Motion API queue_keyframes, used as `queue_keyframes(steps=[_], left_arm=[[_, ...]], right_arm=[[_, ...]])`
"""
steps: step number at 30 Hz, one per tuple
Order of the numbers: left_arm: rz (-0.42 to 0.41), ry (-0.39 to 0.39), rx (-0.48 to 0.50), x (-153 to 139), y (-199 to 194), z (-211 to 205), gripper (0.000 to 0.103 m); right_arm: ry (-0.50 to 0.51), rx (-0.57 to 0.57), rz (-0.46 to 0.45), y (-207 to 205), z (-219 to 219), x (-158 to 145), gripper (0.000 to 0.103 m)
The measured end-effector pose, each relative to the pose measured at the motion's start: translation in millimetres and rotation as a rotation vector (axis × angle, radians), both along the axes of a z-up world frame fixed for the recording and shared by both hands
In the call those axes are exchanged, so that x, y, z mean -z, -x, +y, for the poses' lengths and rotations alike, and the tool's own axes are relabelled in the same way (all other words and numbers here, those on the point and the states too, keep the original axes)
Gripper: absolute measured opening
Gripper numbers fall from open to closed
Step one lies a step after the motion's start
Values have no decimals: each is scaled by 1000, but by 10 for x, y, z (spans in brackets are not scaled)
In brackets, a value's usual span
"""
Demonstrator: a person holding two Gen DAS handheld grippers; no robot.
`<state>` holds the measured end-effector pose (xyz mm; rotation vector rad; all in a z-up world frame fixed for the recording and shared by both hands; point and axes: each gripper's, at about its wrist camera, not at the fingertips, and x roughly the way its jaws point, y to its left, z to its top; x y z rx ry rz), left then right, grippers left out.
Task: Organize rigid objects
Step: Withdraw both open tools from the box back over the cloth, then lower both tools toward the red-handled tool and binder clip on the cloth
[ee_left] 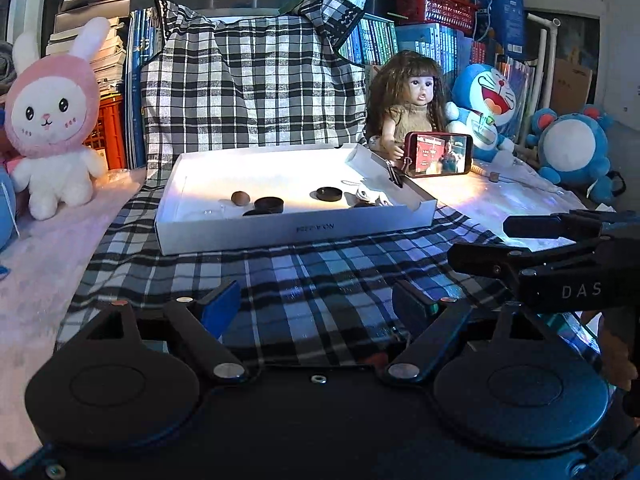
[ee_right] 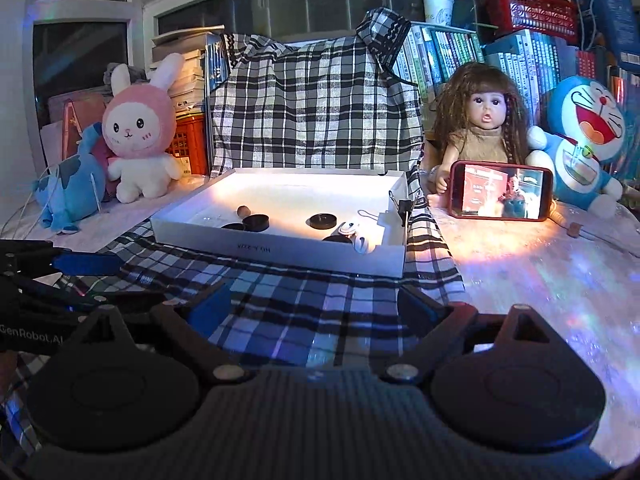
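Note:
A shallow white box [ee_left: 296, 232] [ee_right: 280, 250] lies on a plaid cloth [ee_left: 320, 272] ahead of both grippers. Inside it are a brown ball [ee_left: 240, 198] [ee_right: 243, 211], black round discs [ee_left: 269, 204] [ee_right: 322, 221] and a white object [ee_left: 368, 196] [ee_right: 362, 244] by the right wall. A black binder clip [ee_left: 396, 176] sits on that wall. My left gripper [ee_left: 316, 304] hangs open over the cloth, short of the box, with nothing between its fingers. My right gripper [ee_right: 312, 300] is open too, also empty, and sits beside the left one [ee_left: 520, 240].
A phone [ee_left: 438, 154] [ee_right: 500, 196] with a lit screen leans against a doll [ee_right: 480, 128] right of the box. A pink rabbit plush [ee_left: 52, 120] stands at the left and a blue cat plush [ee_right: 588, 136] at the right. Books line the back. A small brown piece [ee_right: 575, 229] lies on the table.

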<state>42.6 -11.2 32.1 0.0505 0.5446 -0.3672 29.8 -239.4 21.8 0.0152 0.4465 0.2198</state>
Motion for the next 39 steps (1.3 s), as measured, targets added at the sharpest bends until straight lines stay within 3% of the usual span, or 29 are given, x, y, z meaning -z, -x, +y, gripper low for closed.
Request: queue_keyframes(steps=[8, 27, 39], left_arm=[[-26, 57, -59, 91, 212, 40, 84], [-49, 5, -107, 346, 574, -21, 86], [-70, 6, -125, 419, 758, 9, 84]], right_arm=[[-2, 5, -12, 201, 18, 96, 100], [30, -14, 32, 527, 80, 324, 103], [47, 8, 34, 588, 88, 400, 94]])
